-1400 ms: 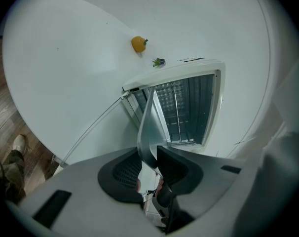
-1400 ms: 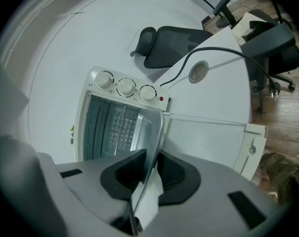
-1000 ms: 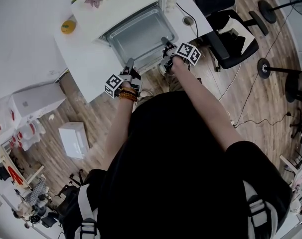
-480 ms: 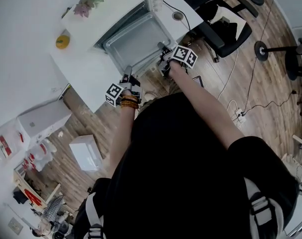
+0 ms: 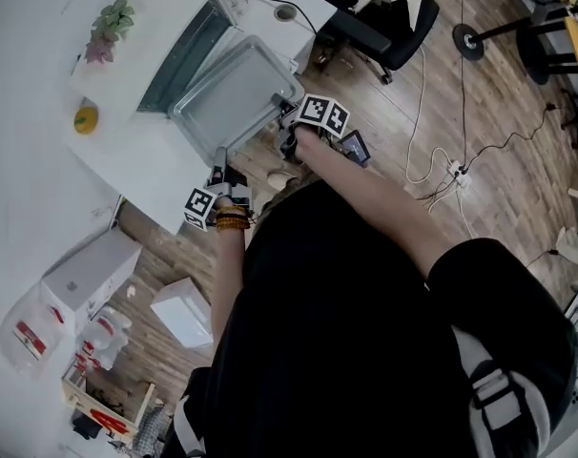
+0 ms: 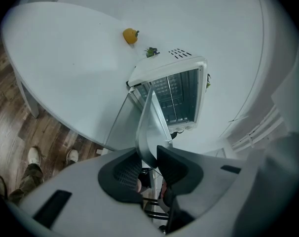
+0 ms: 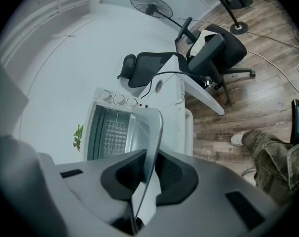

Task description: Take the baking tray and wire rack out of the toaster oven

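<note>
Head view: person stands at a white table (image 5: 127, 151) holding the baking tray (image 5: 234, 98) level with both grippers, one at each near corner. Tray sits just in front of the open toaster oven (image 5: 189, 41), over the table's near edge. Cannot tell whether its far edge is fully clear of the oven mouth.

Left gripper (image 5: 219, 160) is on the tray's left near corner. Left gripper view shows its fingers narrow and clamped on the tray's thin rim, which runs from them up toward the oven.

Right gripper (image 5: 287, 120) is on the right near corner. Right gripper view shows its fingers nearly together, pinching the rim. They have just been closing a bit further, with the rim between them.

Wire rack (image 6: 175, 100) shows as bars inside the oven cavity.

Small plant (image 5: 108, 25) stands on the table beside the oven. Yellow fruit-like object (image 5: 86, 118) lies well to the left of the tray. Black office chair (image 5: 384, 12) stands on the wood floor (image 5: 480, 160) past the table's right end.
</note>
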Demonstrator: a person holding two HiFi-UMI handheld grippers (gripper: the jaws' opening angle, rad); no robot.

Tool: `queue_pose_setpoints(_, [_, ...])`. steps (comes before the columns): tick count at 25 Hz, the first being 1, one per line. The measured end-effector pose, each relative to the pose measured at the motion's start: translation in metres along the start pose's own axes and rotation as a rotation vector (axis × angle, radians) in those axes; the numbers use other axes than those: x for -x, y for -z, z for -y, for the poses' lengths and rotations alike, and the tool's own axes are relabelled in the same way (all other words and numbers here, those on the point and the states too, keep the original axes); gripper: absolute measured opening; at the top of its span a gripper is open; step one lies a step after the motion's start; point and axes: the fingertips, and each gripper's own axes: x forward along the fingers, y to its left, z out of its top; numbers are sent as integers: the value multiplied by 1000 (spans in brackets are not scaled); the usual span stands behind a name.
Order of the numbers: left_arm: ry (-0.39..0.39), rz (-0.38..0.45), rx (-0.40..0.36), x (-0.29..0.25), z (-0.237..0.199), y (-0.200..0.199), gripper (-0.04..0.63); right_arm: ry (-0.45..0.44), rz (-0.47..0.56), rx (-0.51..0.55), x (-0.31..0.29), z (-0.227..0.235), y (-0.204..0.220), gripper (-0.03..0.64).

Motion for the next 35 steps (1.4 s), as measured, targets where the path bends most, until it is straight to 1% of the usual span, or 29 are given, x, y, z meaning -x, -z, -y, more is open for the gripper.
queue_pose_setpoints(3, [-19, -1, -5, 18, -11, 3, 106, -1, 0, -26, 6, 8, 19, 61])
queue_pose_setpoints(5, [-15, 11, -5, 30, -15, 2, 106, -7, -10, -36, 8, 10, 32, 61])
queue_pose_setpoints(10, [-38, 60, 12, 57, -32, -2, 106, -30, -63, 2, 3, 6, 60, 60])
queue_pose_setpoints(14, [-47, 115, 27, 85, -49, -11, 106, -38, -118, 28, -4, 2, 92, 61])
queue_pose_setpoints(18, [-48, 137, 34, 101, -58, -22, 106, -34, -146, 39, -9, -2, 114, 61])
queue_pose_setpoints(23, [-48, 252, 85, 129, -68, -27, 106, -35, -243, 89, -18, -12, 143, 61])
queue_pose_setpoints(29, [-53, 355, 161, 158, -93, -21, 104, -25, -339, 161, -23, -9, 176, 61])
queue_pose_setpoints(35, [-58, 461, 248, 192, -115, -11, 100, -9, -439, 205, -21, -2, 212, 61])
